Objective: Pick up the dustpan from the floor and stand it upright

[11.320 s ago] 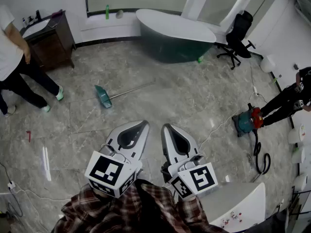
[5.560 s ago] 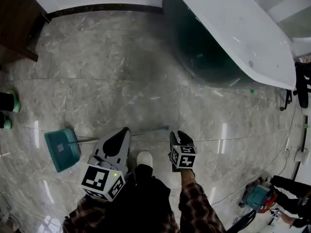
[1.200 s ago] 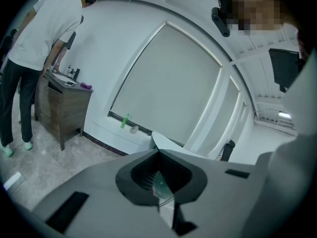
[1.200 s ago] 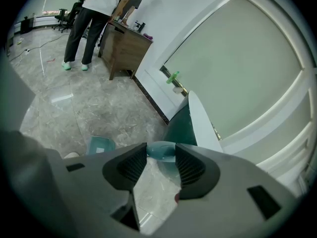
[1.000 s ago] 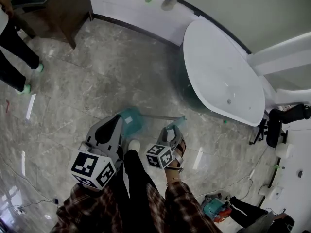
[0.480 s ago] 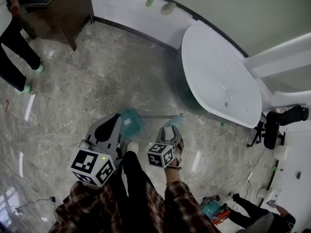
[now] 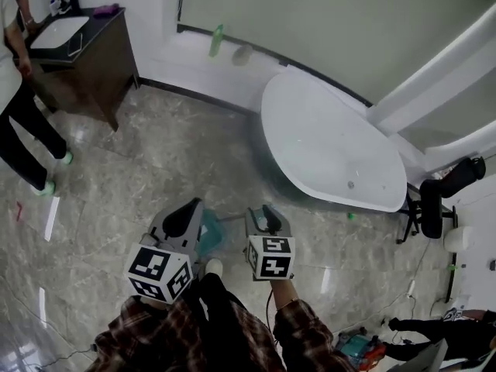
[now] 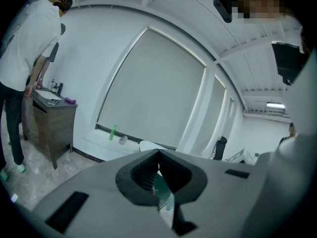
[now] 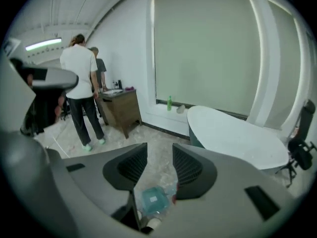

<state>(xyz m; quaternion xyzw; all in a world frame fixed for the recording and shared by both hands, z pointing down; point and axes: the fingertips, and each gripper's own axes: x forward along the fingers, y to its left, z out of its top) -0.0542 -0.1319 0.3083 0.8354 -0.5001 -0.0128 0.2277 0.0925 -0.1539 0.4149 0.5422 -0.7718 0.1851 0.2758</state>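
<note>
Head view: the left gripper [image 7: 194, 205] and the right gripper [image 7: 265, 210] are held side by side, low over the marble floor [image 7: 155, 169]. The teal dustpan [image 7: 209, 229] shows between them, its left edge hidden behind the left gripper. The person's pale shoe [image 7: 212, 267] is just beside the pan. A thin handle runs from the pan toward the right gripper. A white bathtub [image 7: 325, 142] lies beyond. At the far left, another person [image 7: 12, 76] stands by a dark cabinet [image 7: 81, 60].

Left gripper view: the left gripper [image 8: 158, 152] has its jaws closed tip to tip, with nothing pinched between them. The dustpan [image 8: 162, 190] shows only as a teal sliver through the hollow below the tips. The cabinet [image 8: 49, 128] and a green bottle [image 8: 113, 132] on the window ledge stand behind.

Right gripper view: the right gripper [image 9: 159, 152] has its jaws plainly apart, with bare floor showing in the gap. The dustpan [image 9: 151, 200] sits on the floor below that gap, seen from above beside the shoe [image 9: 150, 224]. A pale teal piece, possibly the handle's end, lies close to the right-hand jaw, but I cannot tell whether they touch. The bathtub [image 9: 233, 135] is on the right and the other person [image 9: 81, 83] on the left.
</note>
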